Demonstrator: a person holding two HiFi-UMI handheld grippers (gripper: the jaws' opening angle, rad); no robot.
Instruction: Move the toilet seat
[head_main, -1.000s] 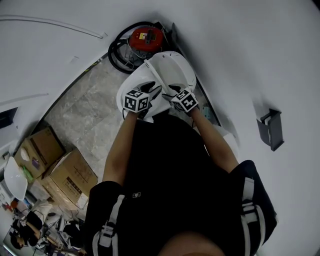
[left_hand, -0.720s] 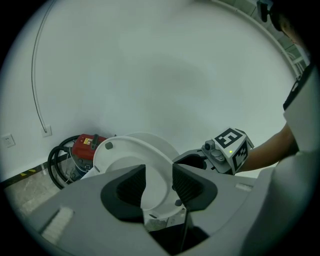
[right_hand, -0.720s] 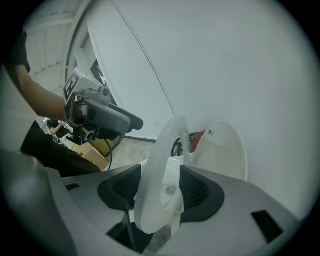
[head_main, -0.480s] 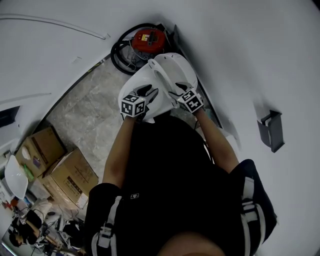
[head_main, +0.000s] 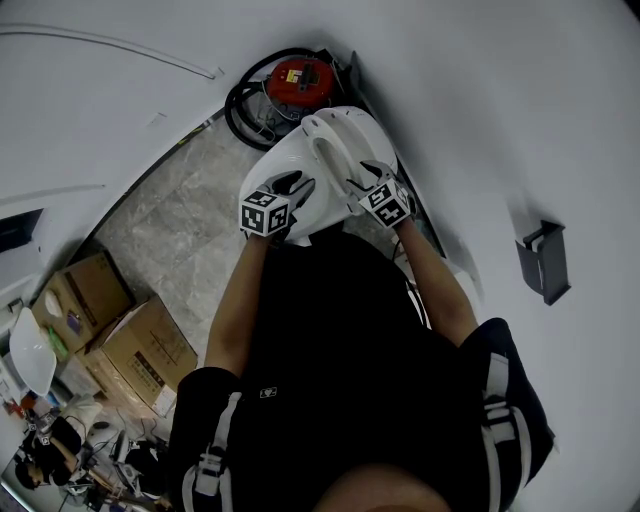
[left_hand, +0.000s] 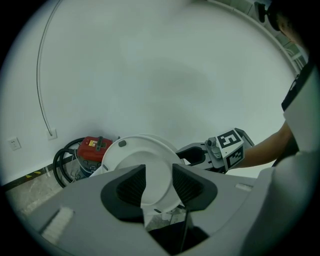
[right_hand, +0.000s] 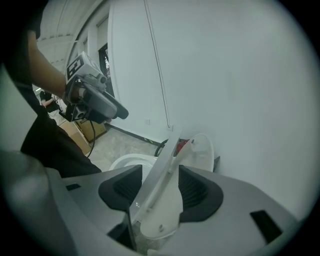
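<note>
The white toilet seat (head_main: 340, 140) stands tilted up over the bowl (head_main: 265, 178), close to the wall. My left gripper (head_main: 290, 185) is at the seat's left edge. In the left gripper view the white seat (left_hand: 145, 160) fills the gap between the pads, so this gripper (left_hand: 159, 185) is shut on it. My right gripper (head_main: 368, 175) is at the seat's right edge. In the right gripper view the seat (right_hand: 167, 200) runs edge-on between the pads. These jaws have just closed a little further and now press on it.
A red vacuum cleaner (head_main: 297, 75) with a black hose sits in the corner behind the toilet. A grey holder (head_main: 542, 258) hangs on the right wall. Cardboard boxes (head_main: 145, 350) stand on the marble floor (head_main: 180, 230) at the left.
The seat has tipped further up toward the wall. Both grippers have gone with it a short way, and the right one has rolled and shifted right.
</note>
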